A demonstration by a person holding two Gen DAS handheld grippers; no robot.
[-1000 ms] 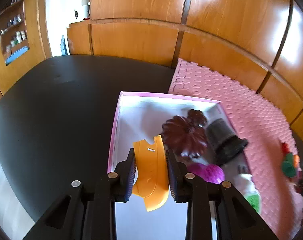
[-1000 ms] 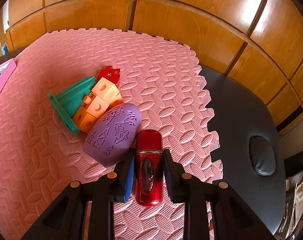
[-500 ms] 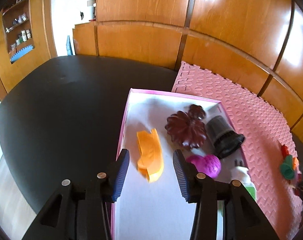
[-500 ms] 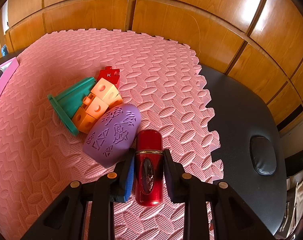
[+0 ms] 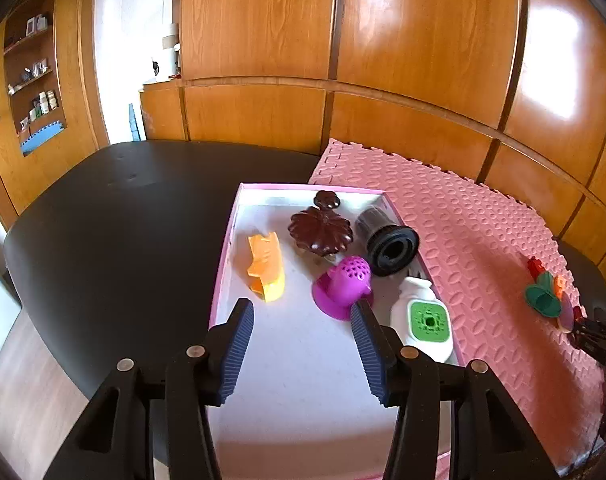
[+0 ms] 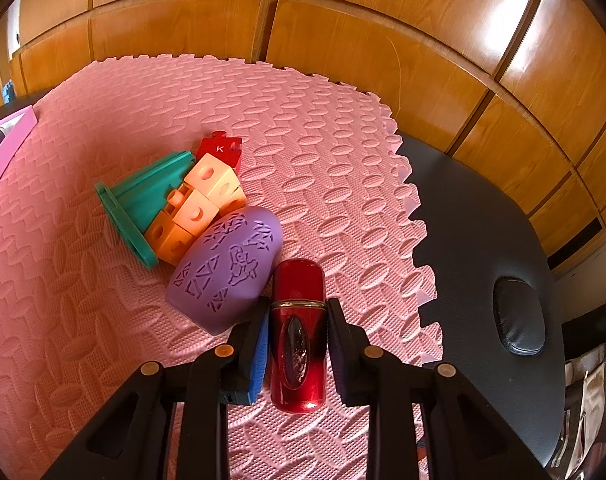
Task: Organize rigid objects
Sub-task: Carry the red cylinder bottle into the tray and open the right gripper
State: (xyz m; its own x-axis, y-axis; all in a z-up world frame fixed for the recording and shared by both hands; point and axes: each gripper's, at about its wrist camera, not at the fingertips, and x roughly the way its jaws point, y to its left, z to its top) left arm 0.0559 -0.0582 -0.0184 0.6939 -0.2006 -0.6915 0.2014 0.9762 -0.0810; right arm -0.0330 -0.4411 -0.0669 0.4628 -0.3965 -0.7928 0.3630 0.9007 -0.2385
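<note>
The left tool (image 5: 301, 340) is opening with nothing between its pads above the pink-rimmed tray (image 5: 225, 248), where the orange piece (image 5: 265, 266) lies near the left wall, while the right tool (image 6: 297, 338) is clamped on the red bottle (image 6: 299, 332) lying on the pink foam mat (image 6: 323, 140) beside the purple egg-shaped piece (image 6: 227, 266).
</note>
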